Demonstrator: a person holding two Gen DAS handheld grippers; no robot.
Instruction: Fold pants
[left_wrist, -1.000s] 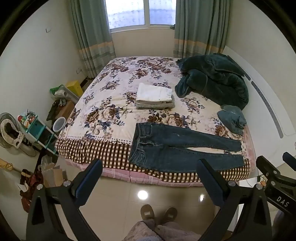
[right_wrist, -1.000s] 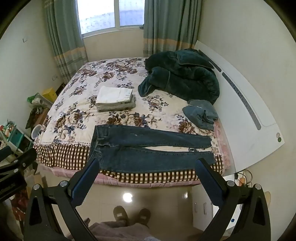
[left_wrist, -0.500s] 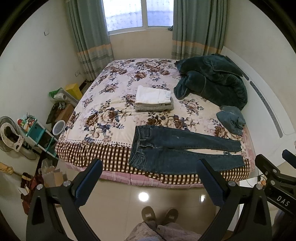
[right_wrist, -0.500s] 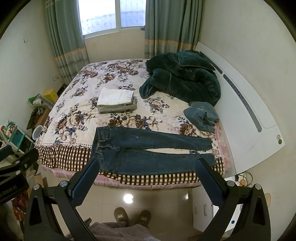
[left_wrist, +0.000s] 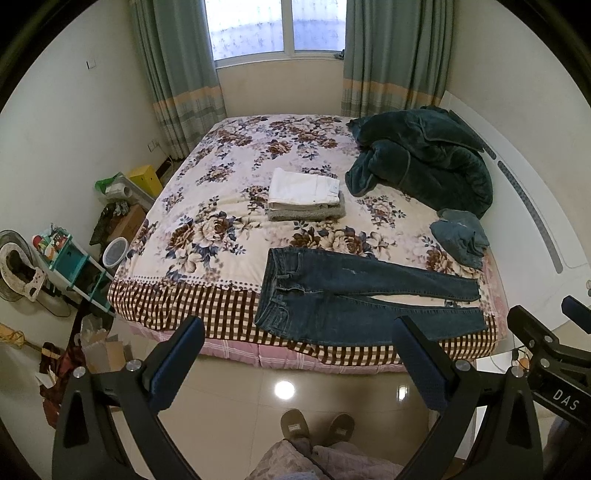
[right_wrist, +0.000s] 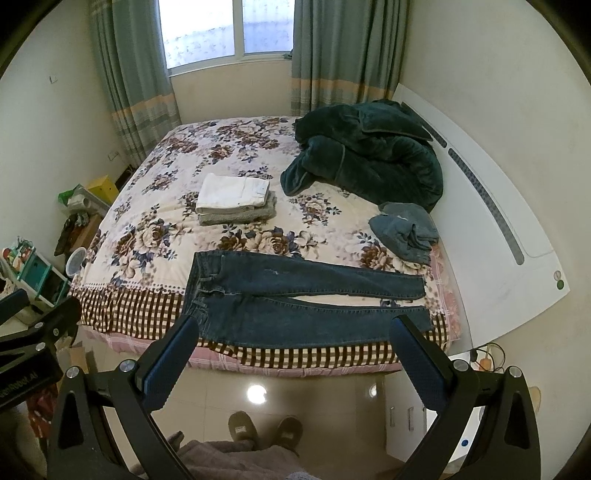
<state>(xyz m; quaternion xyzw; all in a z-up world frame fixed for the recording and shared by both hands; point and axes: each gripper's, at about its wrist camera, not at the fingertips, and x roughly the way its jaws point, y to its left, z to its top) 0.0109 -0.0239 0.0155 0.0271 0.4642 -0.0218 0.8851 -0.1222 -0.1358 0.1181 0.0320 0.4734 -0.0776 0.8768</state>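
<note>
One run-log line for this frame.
phase: pre-grasp | left claw: open | right claw: open | jeans: flat, unfolded on bed

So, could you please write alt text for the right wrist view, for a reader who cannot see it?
Dark blue jeans lie flat and unfolded along the near edge of a floral bed, waistband left, legs right. The open right hand-held gripper hovers above the floor before them. Behind sit folded clothes, a green blanket and a crumpled blue garment.
</note>
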